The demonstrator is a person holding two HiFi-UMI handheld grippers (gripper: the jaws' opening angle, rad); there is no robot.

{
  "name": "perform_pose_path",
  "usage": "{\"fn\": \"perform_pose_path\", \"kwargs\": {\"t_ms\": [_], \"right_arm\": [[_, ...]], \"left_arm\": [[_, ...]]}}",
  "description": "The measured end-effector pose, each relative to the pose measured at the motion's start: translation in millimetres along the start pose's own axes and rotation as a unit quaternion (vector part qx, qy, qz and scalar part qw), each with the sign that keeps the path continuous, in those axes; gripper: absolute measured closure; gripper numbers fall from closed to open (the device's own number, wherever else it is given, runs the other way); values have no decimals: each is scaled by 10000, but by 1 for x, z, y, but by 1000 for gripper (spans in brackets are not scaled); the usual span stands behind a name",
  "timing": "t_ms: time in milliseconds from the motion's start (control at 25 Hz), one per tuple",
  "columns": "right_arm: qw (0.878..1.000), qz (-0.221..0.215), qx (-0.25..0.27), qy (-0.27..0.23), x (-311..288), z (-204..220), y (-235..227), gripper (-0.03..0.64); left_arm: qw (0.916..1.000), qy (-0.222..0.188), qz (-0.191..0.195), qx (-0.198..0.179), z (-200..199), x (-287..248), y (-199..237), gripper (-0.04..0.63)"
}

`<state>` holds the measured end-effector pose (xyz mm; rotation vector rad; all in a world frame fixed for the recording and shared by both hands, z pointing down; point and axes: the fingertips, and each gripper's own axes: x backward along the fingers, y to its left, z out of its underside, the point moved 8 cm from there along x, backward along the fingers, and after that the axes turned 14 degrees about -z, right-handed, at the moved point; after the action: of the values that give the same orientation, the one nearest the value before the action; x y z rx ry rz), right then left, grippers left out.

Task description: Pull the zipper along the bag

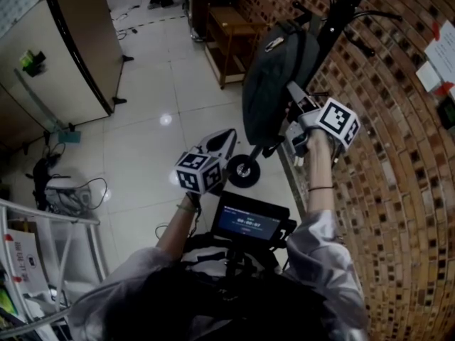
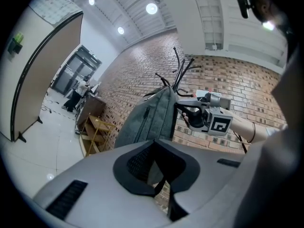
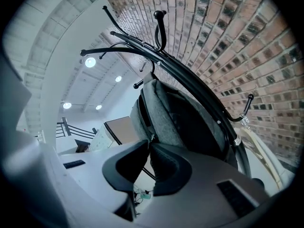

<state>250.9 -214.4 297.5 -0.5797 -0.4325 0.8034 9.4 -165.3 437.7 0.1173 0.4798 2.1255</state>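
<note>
Two grippers: handheld, both raised ahead of a black chest-mounted screen (image 1: 249,222).
Left: the left gripper (image 2: 154,145) has its jaws closed tip to tip on nothing; it sits lower than the bag and clear of it.
Right: the right gripper (image 3: 149,145) has its jaws pinched together on the small metal zipper pull (image 3: 152,137) at the bag's seam.
Bag: grey fabric backpack (image 1: 274,84) straight ahead of the right gripper, hanging; long axis vertical, top up at the hooks, bottom toward the floor.
Stand: black metal coat stand (image 1: 341,9) behind the bag, carrying it.
Wall: brown brick wall (image 1: 384,190) just beyond the right gripper.
Floor: glossy white tile floor (image 1: 149,141) beneath both grippers, reflecting lights.
Room: wooden rack (image 1: 227,38) beyond the bag by the brick; beige partition panel (image 1: 71,48) far to the left gripper's left.
</note>
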Motion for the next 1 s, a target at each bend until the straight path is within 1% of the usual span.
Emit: {"fn": "perform_pose_path", "kwargs": {"t_ms": [200, 320, 480, 640, 880, 1000], "right_arm": [[10000, 34, -71, -21, -4, -16, 4, 592], [9999, 111, 16, 77, -8, -27, 8, 592], [9999, 13, -82, 60, -11, -36, 10, 592], [9998, 67, -61, 174, -13, -45, 12, 592], [9990, -4, -437, 135, -14, -59, 15, 584], [9959, -94, -903, -12, -15, -65, 13, 584]], "left_arm": [[10000, -11, 0, 22, 2, 1, 1, 588], [10000, -16, -11, 31, 3, 1, 1, 588], [10000, -27, 10, 35, 3, -1, -1, 589], [10000, -11, 19, 72, 5, -3, -1, 588], [9999, 14, 53, 100, 6, -7, -3, 589], [9999, 6, 86, 121, 5, -10, -4, 588]]}}
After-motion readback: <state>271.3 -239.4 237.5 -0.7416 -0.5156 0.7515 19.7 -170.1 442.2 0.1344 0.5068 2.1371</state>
